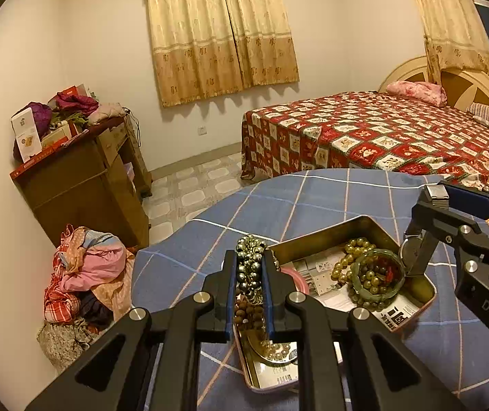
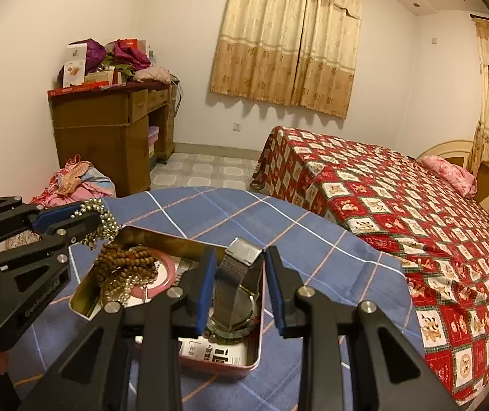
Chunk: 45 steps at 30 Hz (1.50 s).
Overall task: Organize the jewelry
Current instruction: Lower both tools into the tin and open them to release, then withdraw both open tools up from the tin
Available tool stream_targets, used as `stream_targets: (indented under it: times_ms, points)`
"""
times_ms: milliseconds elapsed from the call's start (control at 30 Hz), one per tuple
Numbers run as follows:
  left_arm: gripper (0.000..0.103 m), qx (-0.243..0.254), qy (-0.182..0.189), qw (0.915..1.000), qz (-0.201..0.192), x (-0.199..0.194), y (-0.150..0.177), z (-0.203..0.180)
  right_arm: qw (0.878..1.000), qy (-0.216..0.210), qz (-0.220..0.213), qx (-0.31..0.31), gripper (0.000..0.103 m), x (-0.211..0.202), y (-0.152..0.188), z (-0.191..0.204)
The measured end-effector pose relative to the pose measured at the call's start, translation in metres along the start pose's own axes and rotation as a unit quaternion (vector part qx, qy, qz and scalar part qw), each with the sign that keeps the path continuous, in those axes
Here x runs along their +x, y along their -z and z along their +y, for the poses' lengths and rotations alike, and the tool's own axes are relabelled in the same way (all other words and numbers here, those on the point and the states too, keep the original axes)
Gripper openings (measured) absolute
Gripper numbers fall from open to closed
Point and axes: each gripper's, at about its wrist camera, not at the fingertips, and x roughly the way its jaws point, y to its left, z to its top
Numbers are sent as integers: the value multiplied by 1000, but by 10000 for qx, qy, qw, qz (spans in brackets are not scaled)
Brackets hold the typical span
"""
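A pink metal tin (image 1: 427, 294) sits on a blue checked cloth and holds jewelry. My left gripper (image 1: 250, 267) is shut on a silver bead bracelet (image 1: 249, 250), held above the tin's left end; it also shows in the right wrist view (image 2: 99, 219). Brown wooden beads (image 2: 124, 260) and a pink bangle (image 2: 167, 269) lie below it. My right gripper (image 2: 241, 274) is open around a silver mesh-band watch (image 2: 237, 287) that stands in the tin's right end (image 2: 256, 339). Yellow-green beads (image 1: 350, 257) and a green bangle (image 1: 374, 284) lie there too.
The tin rests on a round table with a blue checked cloth (image 2: 244, 215). A bed with a red patterned cover (image 2: 398, 198) stands to the right. A wooden desk (image 2: 107, 130) with clutter and a clothes pile (image 1: 83, 274) are at the left.
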Motion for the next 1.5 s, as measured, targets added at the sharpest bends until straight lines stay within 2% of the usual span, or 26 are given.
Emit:
stream_targets:
  times_ms: [767,1100,1133,1167,1200,1233,1267,1300,1333,1400,1500]
  points:
    - [13,41,-8,9997,250,34,-2,-7,9995,-7,327,6,32,35,-1,3]
    - [14,128,126,9987,468,51,6,-13,9983,-92,570,-32,34,57,7,5]
    - [16,182,103,9986,484,52,8,-15,9982,-79,591,-23,42,57,8,4]
    - [18,209,70,9985,495,51,9,-15,9982,-88,593,-16,46,55,8,4]
    - [28,225,87,9984,507,50,10,-16,9982,-68,594,-16,47,54,9,3]
    - [48,233,82,9986,473,48,11,-17,9982,-20,602,-12,47,53,11,3]
    - [61,239,-4,9988,427,46,12,-17,9980,34,626,16,48,52,12,2]
    - [84,218,-221,9991,304,40,13,-16,9979,64,643,47,54,52,13,1]
    - [87,191,-265,9992,226,36,14,-14,9978,107,647,88,60,49,14,-2]
    - [87,121,-194,9996,151,27,16,-10,9973,273,663,133,61,43,18,-7]
    - [87,43,-289,9994,172,14,18,-3,9969,352,628,313,61,28,23,-15]
